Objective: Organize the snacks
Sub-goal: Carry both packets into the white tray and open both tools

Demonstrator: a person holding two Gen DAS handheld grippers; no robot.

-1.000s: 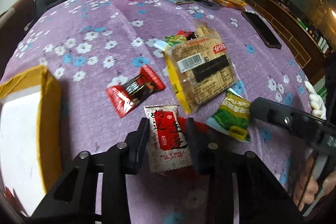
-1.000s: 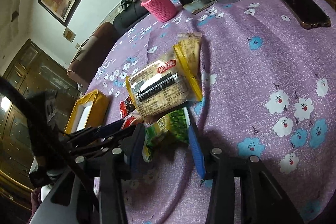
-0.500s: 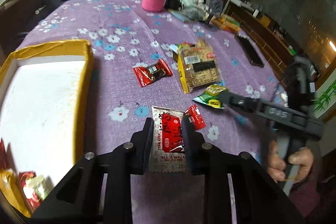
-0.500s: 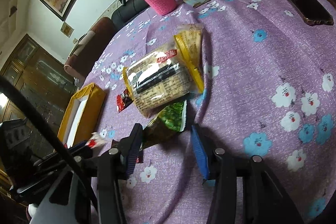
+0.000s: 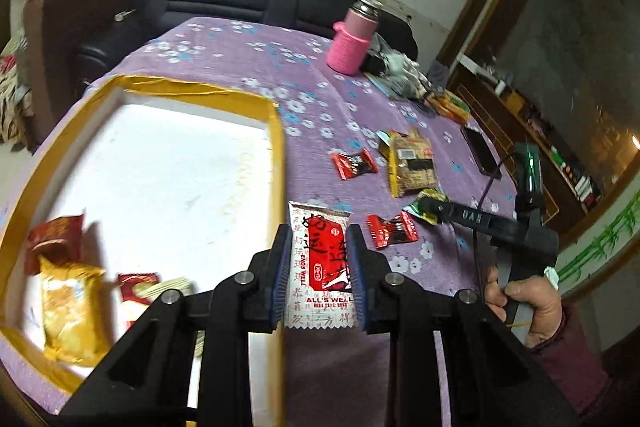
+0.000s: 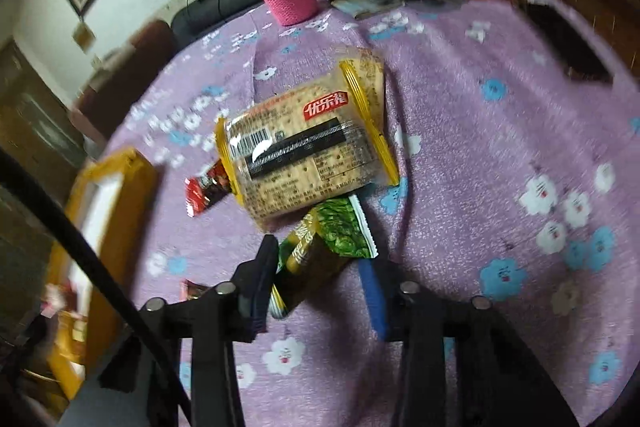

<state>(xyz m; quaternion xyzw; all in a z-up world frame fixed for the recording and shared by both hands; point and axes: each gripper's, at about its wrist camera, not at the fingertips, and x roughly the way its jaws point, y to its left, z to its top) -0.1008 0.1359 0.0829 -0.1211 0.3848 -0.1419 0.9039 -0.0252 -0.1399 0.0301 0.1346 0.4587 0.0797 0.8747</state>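
Left gripper (image 5: 320,267) is clamping a red-and-white sachet (image 5: 320,259) and carrying it off the purple tablecloth (image 5: 224,59) toward the yellow-rimmed box (image 5: 276,155). A sec ago the box was only a sliver at the left edge of the left-wrist view; now it's filling the whole left half, w/ the sachet hanging centre-bottom, right at the box's near rim. A few snacks are already lying inside, lower left: a gold packet (image 5: 68,311) and a red packet (image 5: 54,235).

Right gripper (image 6: 320,275), seen lower centre of the right-wrist view, is closing in on a green packet (image 6: 332,243); its jaws have just been narrowing w/ the packet between them. One pad looks to be touching the packet's left edge, the other is standing just clear, so no firm hold yet.

Biscuit pack (image 6: 308,147), mid-frame, plus two red candies (image 5: 354,163) (image 5: 392,227) are waiting on the cloth. Judging by this, one drop-off is imminent and the next pick is lining up.
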